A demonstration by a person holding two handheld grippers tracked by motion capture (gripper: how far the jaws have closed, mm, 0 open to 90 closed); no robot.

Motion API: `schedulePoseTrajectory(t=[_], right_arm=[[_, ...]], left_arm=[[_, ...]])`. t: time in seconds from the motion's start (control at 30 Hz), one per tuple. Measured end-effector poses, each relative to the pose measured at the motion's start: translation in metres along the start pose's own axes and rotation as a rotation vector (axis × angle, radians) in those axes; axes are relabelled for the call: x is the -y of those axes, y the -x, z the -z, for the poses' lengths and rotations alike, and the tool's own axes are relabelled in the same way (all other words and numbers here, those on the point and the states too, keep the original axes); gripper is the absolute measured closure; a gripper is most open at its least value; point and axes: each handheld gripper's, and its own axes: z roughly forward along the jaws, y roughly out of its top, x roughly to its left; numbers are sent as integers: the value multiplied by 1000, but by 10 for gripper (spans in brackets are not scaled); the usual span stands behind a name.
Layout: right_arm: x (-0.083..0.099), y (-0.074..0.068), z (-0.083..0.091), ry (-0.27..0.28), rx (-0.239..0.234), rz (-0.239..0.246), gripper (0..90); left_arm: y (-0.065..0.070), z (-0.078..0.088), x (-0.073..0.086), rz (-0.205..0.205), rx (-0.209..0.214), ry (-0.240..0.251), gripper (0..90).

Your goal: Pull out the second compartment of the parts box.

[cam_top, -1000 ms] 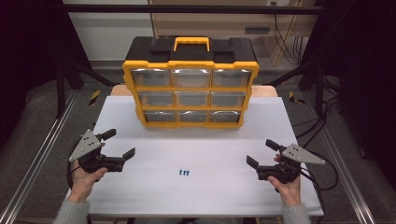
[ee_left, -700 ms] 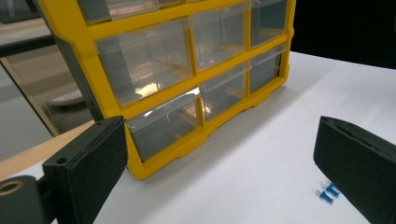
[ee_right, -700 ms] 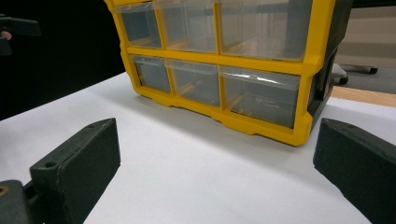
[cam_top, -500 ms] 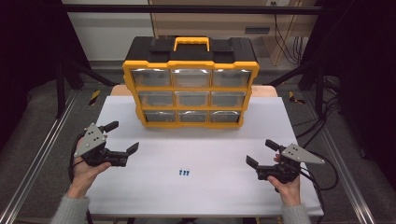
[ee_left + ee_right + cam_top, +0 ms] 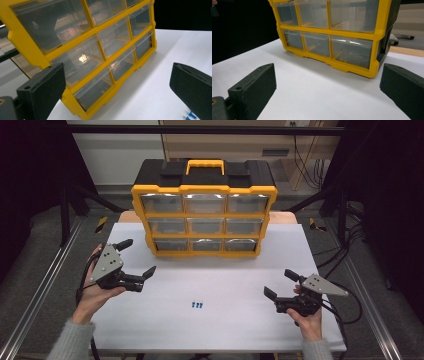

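Note:
A yellow and black organiser with clear drawers stands at the back of the white table. Three small blue pins lie on the table in front of it. My left gripper is held open at the left, nothing between its jaws, pointing toward the organiser's lower left corner. In the left gripper view the organiser is close ahead and the pins peek out beside the right jaw. My right gripper is held open and empty at the right, facing the organiser.
The table's wooden edge shows behind the organiser. Metal rails run along both sides of the table, with black stand legs and cables on the dark floor beyond.
My left gripper has moved forward and to the right, toward the organiser. The right gripper has stayed where it was.

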Motion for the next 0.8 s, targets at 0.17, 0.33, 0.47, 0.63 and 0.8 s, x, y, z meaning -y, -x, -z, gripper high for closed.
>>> schedulePoseTrajectory(t=[0.17, 0.33, 0.47, 0.63, 0.8], right_arm=[[0, 0, 0, 1, -3, 1, 12], [0, 0, 0, 1, -6, 2, 13], [0, 0, 0, 0, -2, -3, 13], [1, 0, -1, 1, -10, 1, 12], [1, 0, -1, -4, -10, 1, 11]], left_arm=[[-1, -5, -7, -38, -2, -14, 0], [0, -11, -13, -86, -7, -28, 0], [3, -15, -19, -127, 1, -31, 0], [4, -21, -27, -174, 15, -45, 0], [7, -28, -36, -230, 24, -53, 0]])
